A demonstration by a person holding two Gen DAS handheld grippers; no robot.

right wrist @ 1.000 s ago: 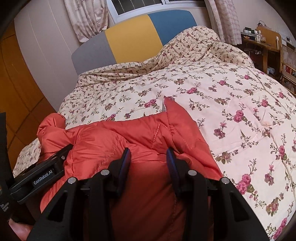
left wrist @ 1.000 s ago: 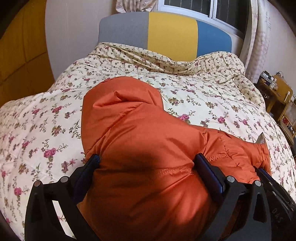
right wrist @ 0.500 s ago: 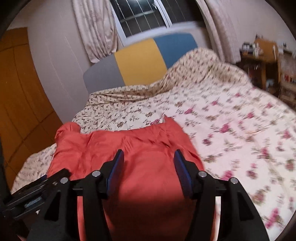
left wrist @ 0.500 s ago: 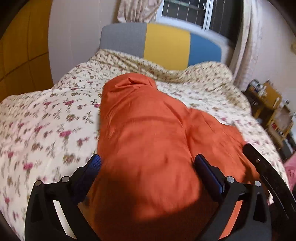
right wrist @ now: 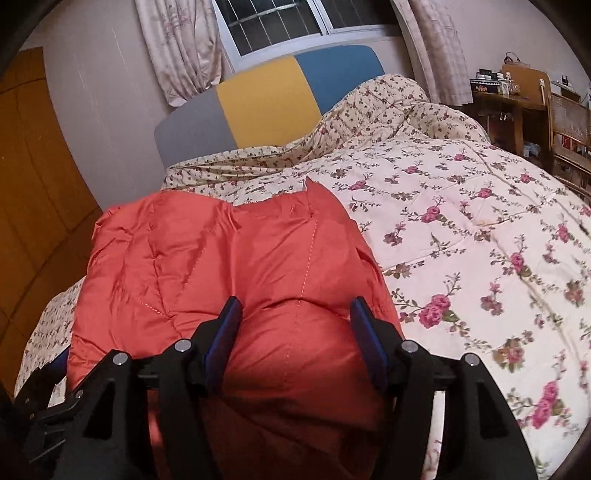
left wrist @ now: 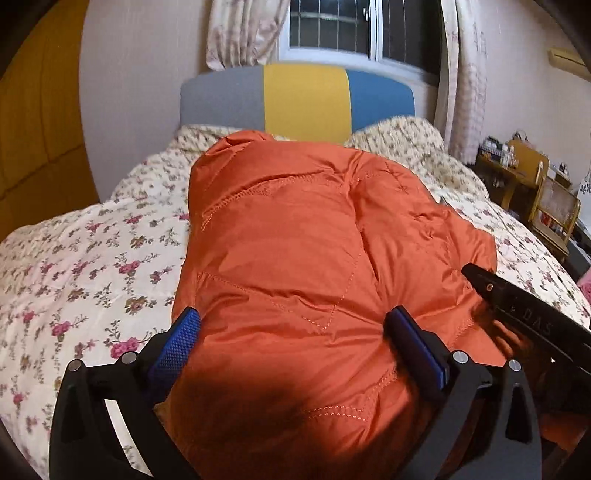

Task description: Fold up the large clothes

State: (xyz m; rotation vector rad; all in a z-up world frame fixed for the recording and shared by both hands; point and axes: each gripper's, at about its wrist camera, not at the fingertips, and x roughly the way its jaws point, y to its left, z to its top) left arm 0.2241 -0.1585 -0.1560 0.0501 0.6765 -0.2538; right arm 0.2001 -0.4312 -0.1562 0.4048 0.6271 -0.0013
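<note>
From the left wrist view, a puffy orange quilted jacket (left wrist: 306,258) lies bunched on the bed, spread over a cream quilt printed with small pink roses (left wrist: 85,266), its far end reaching toward the grey, yellow and blue padded headboard (left wrist: 295,99). The left gripper (left wrist: 293,332) has its blue-padded jaws set wide apart with the near bulge of the jacket swelling up between them; whether the pads actually press the fabric I cannot tell. The black body of the right gripper (left wrist: 532,314) pokes in at the right edge, resting on the jacket. From the right wrist view, the same jacket (right wrist: 229,266) sits on the left part of the bed, with the rose quilt (right wrist: 480,229) open to the right. The right gripper (right wrist: 295,325) has its jaws opening, a mound of orange fabric rising between them. A wooden desk and chair (right wrist: 532,107) stand by the far wall, under a curtained window (right wrist: 273,22).
</note>
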